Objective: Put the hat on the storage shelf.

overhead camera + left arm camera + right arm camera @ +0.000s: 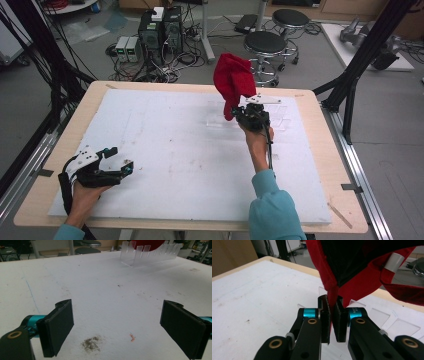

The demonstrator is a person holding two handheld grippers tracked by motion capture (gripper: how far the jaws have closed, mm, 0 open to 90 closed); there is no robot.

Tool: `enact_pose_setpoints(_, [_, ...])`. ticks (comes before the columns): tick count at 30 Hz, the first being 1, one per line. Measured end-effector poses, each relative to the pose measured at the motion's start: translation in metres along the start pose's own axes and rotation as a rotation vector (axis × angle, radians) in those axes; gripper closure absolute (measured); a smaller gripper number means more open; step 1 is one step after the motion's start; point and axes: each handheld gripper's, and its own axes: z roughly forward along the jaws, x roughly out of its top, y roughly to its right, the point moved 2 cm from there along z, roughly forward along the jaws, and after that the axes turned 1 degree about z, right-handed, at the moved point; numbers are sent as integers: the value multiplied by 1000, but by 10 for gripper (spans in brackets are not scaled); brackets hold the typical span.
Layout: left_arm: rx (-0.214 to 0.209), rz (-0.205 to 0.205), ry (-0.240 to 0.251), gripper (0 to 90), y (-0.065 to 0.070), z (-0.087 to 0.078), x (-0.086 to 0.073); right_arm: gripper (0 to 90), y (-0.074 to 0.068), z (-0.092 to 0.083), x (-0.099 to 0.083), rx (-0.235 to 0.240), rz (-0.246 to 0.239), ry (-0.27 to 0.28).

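Red cap point(233, 80) in right claw point(239, 111), above acrylic rack point(280, 116)

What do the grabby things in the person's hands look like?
Both are black. The left gripper has a grey three-cornered plate on top, teal joints and flat black fingers. The right gripper has the same teal rings and brass-coloured rivets near its fingers, and a black cable runs down the arm. The sleeves are teal.

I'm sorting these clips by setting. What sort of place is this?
Probably a lab or workshop: computer towers with tangled cables on the floor, black framing around a foam-topped table, and round stools behind.
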Motion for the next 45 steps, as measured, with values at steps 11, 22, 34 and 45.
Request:
enact_pose_setpoints(11, [1, 2, 19, 120, 0, -2, -1, 858, 1, 7, -6, 4, 11, -12])
enact_pose_setpoints(22, [3, 1, 27, 121, 1, -2, -1, 856, -1, 3, -17, 2, 14, -29])
enact_pose_setpoints(34, [5, -10, 33, 121, -1, -3, -1, 792, -3, -1, -20, 1, -20, -81])
enact_pose_setpoints(45, [1, -8, 40, 121, 0, -4, -1, 360, -7, -24, -29, -43, 18, -63])
